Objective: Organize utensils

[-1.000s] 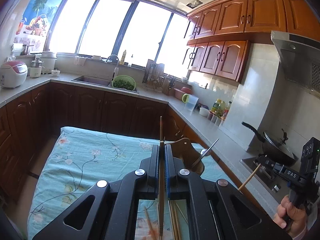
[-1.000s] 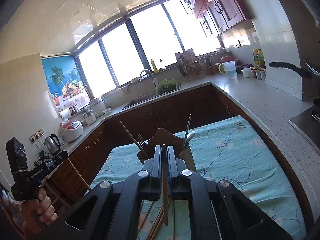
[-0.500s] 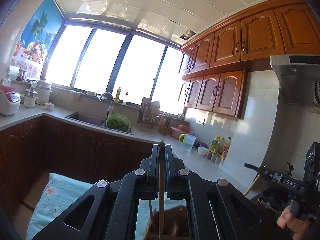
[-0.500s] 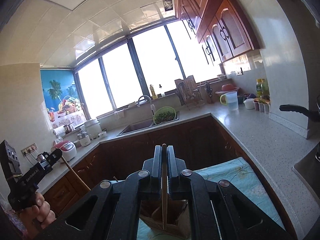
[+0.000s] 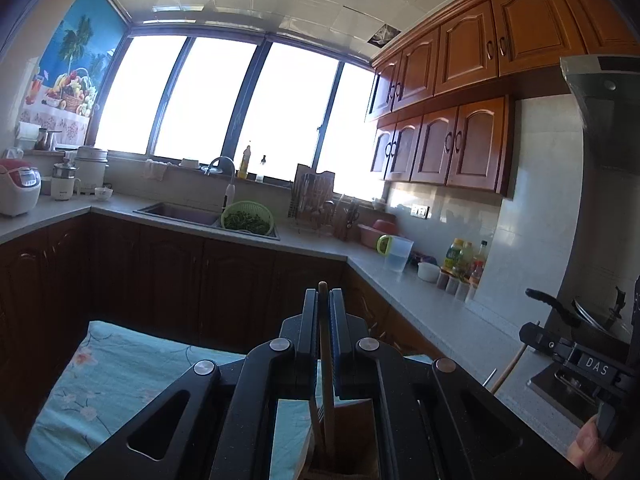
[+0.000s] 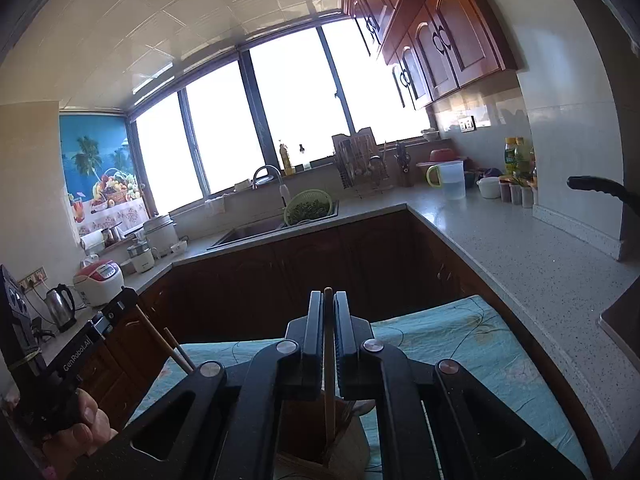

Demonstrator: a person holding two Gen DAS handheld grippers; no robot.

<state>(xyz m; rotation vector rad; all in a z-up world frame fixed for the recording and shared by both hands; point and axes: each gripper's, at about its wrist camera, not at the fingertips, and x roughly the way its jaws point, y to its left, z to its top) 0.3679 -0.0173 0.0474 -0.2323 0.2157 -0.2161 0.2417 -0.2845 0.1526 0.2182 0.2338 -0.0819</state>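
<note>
Evidently each chopstick sat pinched upright between closed jaws. The left gripper (image 5: 323,300) was clamped shut on one wooden chopstick (image 5: 327,392), whose lower end reached down into a brown utensil holder (image 5: 352,444) showing beneath the gripper's body. The right gripper (image 6: 328,304) was likewise closed tight on a second chopstick (image 6: 329,400), its lower end inside the same wooden holder (image 6: 304,432), where a fork's tines also showed faintly. In the left view the right gripper appeared at the right edge with its stick slanting down. That holder stood on a teal floral cloth (image 6: 460,344) covering the work surface. Beyond lay dark cabinets, a grey counter (image 5: 440,308), a sink with a green colander (image 5: 248,220), and bright windows.
</note>
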